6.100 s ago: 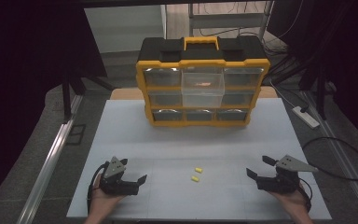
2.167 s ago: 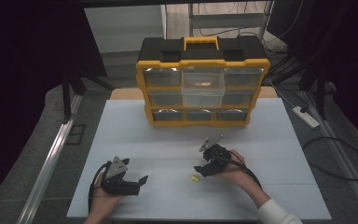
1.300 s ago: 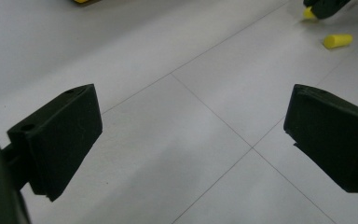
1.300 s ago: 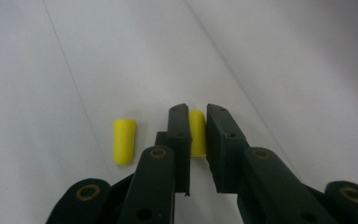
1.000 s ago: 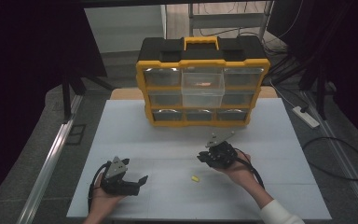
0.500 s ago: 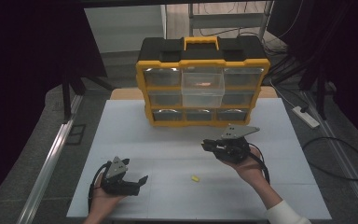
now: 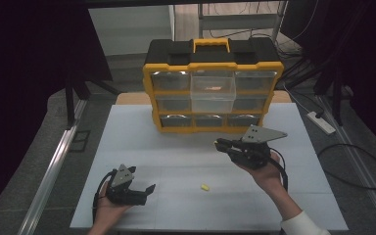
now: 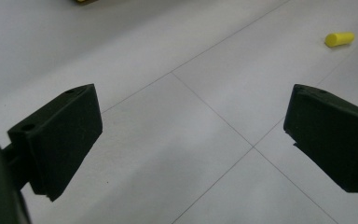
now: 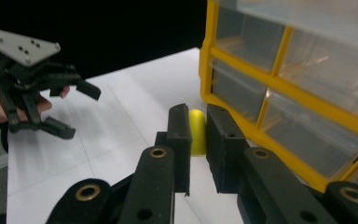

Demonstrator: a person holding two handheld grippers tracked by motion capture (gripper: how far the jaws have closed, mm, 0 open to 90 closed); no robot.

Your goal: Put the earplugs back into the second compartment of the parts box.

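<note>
My right gripper (image 7: 219,143) hangs above the white table (image 7: 166,147), just in front of the yellow and black drawer organizer (image 7: 213,88), and is shut on a small yellow peg (image 9: 196,130). In the right gripper view the peg stands upright between the pads, with the organizer's clear drawers (image 9: 284,93) close on the right. A second yellow peg (image 7: 204,187) lies on the table; it also lies far right in the left gripper view (image 8: 339,38). My left gripper (image 7: 144,192) rests low at the front left, open, with nothing between its pads (image 8: 56,140). It also appears in the right gripper view (image 9: 74,109).
The organizer's top middle drawer (image 7: 211,88) stands pulled out a little, with yellow pieces inside. A power strip (image 7: 319,122) and cables lie on the floor to the right. A metal rail (image 7: 54,166) runs along the table's left side.
My right gripper has risen from the table and moved right and back toward the organizer, carrying one yellow peg. One peg stays on the table. The left gripper has not moved.
</note>
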